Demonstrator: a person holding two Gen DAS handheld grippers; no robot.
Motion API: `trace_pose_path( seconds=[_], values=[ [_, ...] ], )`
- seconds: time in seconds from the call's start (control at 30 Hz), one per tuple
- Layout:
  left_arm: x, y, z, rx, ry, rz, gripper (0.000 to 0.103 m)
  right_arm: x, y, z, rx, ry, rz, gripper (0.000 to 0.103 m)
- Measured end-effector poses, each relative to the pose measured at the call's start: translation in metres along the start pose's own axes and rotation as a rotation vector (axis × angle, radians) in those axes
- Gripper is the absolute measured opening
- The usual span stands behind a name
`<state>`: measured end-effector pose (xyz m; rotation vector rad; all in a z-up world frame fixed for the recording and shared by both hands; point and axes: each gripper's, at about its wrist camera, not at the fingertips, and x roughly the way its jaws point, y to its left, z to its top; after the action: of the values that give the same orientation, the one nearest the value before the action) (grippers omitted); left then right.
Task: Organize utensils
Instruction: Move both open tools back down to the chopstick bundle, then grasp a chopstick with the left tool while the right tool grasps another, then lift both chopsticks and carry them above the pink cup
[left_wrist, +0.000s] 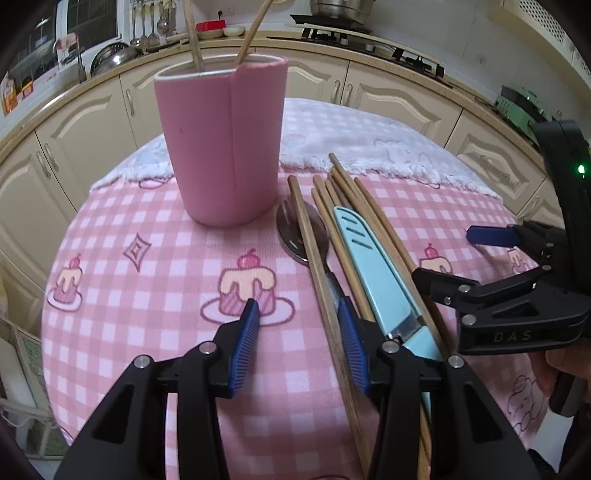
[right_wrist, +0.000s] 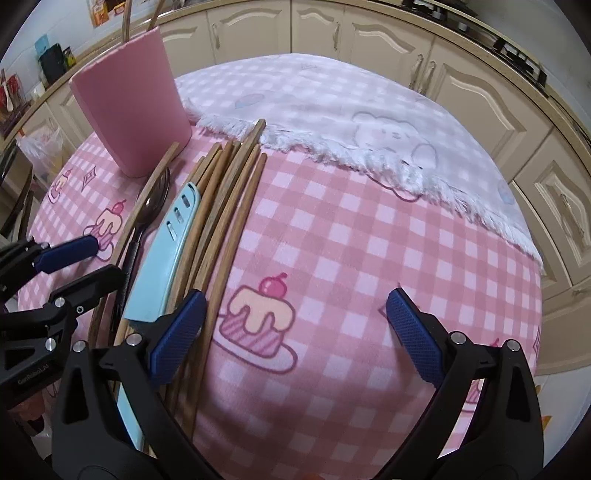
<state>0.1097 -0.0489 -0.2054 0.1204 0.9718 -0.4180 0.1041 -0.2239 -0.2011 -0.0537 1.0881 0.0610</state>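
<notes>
We are reading "DAS" on the right gripper (left_wrist: 456, 258), whose ribbed blue pads are standing wide apart, gripping nothing, over bare cloth. We are seeing the left gripper (left_wrist: 299, 314) half-parted, released; its pads are straddling one wooden chopstick (left_wrist: 314, 258) without pinching it. We are counting two chopsticks standing in the pink cylindrical holder (left_wrist: 221, 147) toward the far side of the checked fleece tablecloth (left_wrist: 147, 266). Beside its base: roughly seven loose chopsticks, one steel spoon (left_wrist: 291, 236), one light-blue sheathed knife (left_wrist: 373, 266).
</notes>
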Motion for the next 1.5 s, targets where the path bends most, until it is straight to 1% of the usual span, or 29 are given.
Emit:
trace_pose_path(
  seconds=[0.03,0.1,0.17,0.2,0.27,0.33,0.4,0.47,0.5,0.53,0.57,0.6,0.63,0.7,0.73,0.8,0.93,1.0,1.23,1.27,1.4,1.47,1.5],
  values=[
    [0.0,0.001,0.001,0.003,0.002,0.008,0.044,0.002,0.004,0.002,-0.014,0.009,-0.019,0.096],
    [0.002,0.004,0.002,-0.001,0.008,0.013,0.044,0.004,0.004,0.004,-0.017,0.01,-0.02,0.094],
    [0.004,0.006,0.003,0.004,0.019,0.006,0.044,0.003,0.001,0.006,-0.003,0.015,-0.005,0.088],
    [0.004,0.006,0.004,0.012,0.02,0.008,0.044,0.002,0.0,0.008,-0.002,0.011,-0.007,0.083],
    [0.008,0.005,0.009,0.027,0.026,0.016,0.044,0.002,0.001,0.012,-0.001,0.01,-0.005,0.077],
    [0.012,0.003,0.015,0.036,0.035,0.023,0.043,0.004,0.003,0.018,-0.005,0.011,-0.003,0.069],
    [0.016,0.002,0.02,0.053,0.049,0.028,0.039,0.007,0.007,0.027,-0.012,0.02,-0.001,0.065],
    [0.018,-0.001,0.023,0.081,0.066,0.028,0.031,0.01,0.011,0.035,-0.015,0.029,0.005,0.06],
    [0.019,-0.001,0.024,0.092,0.074,0.025,0.025,0.012,0.011,0.039,-0.021,0.03,0.009,0.051],
    [0.02,0.0,0.026,0.091,0.086,0.012,0.008,0.013,0.013,0.042,-0.032,0.026,0.021,0.032],
    [0.021,0.002,0.028,0.081,0.094,-0.005,0.005,0.013,0.014,0.044,-0.032,0.022,0.034,0.02],
    [0.02,0.005,0.029,0.066,0.101,-0.032,0.005,0.012,0.014,0.046,-0.025,0.024,0.047,0.009],
    [0.019,0.005,0.029,0.069,0.099,-0.035,0.005,0.012,0.012,0.045,-0.018,0.024,0.063,0.006],
    [0.016,0.003,0.027,0.083,0.087,-0.029,0.005,0.011,0.005,0.041,0.011,0.013,0.102,0.006],
    [0.013,0.003,0.025,0.081,0.08,-0.033,0.005,0.009,-0.003,0.038,0.044,0.005,0.139,0.006],
    [0.007,0.002,0.022,0.073,0.06,-0.032,0.005,0.004,-0.013,0.032,0.083,-0.019,0.179,0.006],
    [-0.015,0.002,0.017,0.045,-0.01,-0.05,0.005,-0.012,-0.029,0.022,0.139,-0.091,0.257,0.006],
    [-0.028,0.002,0.017,0.033,-0.071,-0.055,0.005,-0.024,-0.032,0.021,0.159,-0.133,0.291,0.006],
    [-0.086,0.014,0.027,-0.074,-0.347,-0.092,0.005,-0.075,-0.038,0.028,0.203,-0.359,0.436,0.006],
    [-0.095,0.016,0.03,-0.091,-0.395,-0.085,0.005,-0.08,-0.037,0.03,0.209,-0.385,0.448,0.006],
    [-0.119,0.024,0.043,-0.128,-0.52,-0.061,0.005,-0.102,-0.03,0.043,0.211,-0.493,0.475,0.006],
    [-0.131,0.028,0.051,-0.137,-0.579,-0.048,0.005,-0.109,-0.027,0.053,0.2,-0.521,0.477,0.006],
    [-0.135,0.03,0.055,-0.141,-0.596,-0.044,0.005,-0.113,-0.024,0.058,0.19,-0.535,0.475,0.006]
  ],
)
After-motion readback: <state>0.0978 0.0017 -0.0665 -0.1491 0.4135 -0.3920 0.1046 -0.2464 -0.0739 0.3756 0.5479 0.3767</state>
